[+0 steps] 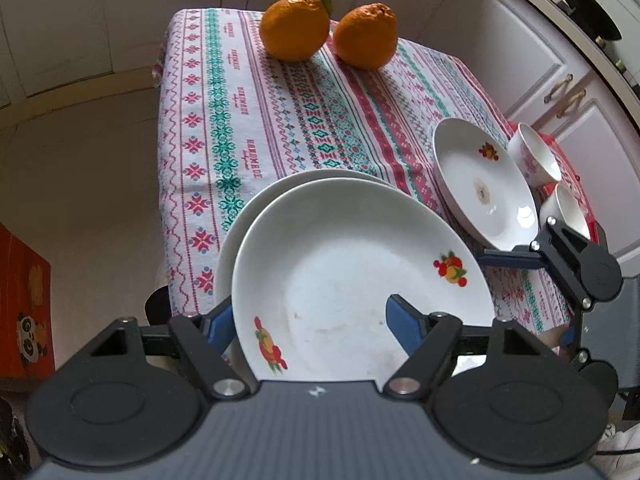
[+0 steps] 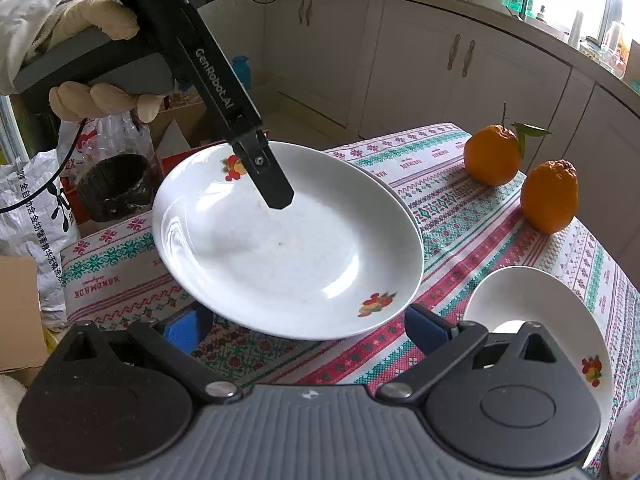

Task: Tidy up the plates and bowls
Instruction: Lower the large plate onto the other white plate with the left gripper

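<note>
Tablecloth under three plates, two bowls, two oranges; left fingers loose astride one rim; right fingers apart.

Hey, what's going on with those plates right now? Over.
Left gripper open, straddling rim of top white fruit-print ceramic plate. Right gripper open, empty. Plate rests tilted on second white plate. Nothing blocking.

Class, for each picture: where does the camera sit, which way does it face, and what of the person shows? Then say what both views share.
Left wrist: on the left tongs, facing down at the stacked plates; its own tongs show, plus the right tongs at the right edge.
Right wrist: on the right tongs, facing across the tablecloth toward the cupboards; own tongs and a gloved hand holding the left tongs show.
Shared: stacked plates, two oranges, tablecloth.
</note>
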{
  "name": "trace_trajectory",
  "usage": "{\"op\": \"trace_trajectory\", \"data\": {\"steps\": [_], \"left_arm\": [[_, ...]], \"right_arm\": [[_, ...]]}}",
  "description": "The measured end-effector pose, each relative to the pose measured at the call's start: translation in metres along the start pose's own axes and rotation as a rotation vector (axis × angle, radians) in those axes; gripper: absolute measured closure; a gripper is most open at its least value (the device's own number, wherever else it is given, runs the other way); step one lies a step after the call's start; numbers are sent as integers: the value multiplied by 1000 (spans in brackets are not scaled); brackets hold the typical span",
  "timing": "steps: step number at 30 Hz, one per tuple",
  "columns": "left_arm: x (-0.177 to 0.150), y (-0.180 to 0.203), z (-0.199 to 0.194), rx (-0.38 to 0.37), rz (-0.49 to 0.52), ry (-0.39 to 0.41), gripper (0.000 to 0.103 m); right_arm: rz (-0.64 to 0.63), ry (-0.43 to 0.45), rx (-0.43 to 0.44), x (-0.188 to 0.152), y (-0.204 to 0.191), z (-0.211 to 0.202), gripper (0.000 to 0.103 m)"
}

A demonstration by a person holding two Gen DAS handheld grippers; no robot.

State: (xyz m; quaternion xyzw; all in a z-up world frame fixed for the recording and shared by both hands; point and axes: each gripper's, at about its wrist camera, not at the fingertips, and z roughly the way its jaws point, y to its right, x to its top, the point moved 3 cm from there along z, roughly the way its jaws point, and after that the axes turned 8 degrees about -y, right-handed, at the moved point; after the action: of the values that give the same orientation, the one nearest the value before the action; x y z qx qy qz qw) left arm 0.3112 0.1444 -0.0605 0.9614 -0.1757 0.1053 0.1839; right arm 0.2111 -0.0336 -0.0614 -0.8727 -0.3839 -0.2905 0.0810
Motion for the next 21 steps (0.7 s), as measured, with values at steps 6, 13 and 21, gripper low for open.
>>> {"op": "trace_trajectory", "data": {"steps": [6,13,21], "left_arm": [[3,-2,0,-4,-47,1,26],[3,-1,-5,14,-66,15,24],[4,2,-6,52,-74,16,24]], "right_arm": [[16,1,-16,-7,-1,-6,0],[46,15,-16,-17,-2,-18,0],[54,42,-19,-22,-5,-27,0]]}}
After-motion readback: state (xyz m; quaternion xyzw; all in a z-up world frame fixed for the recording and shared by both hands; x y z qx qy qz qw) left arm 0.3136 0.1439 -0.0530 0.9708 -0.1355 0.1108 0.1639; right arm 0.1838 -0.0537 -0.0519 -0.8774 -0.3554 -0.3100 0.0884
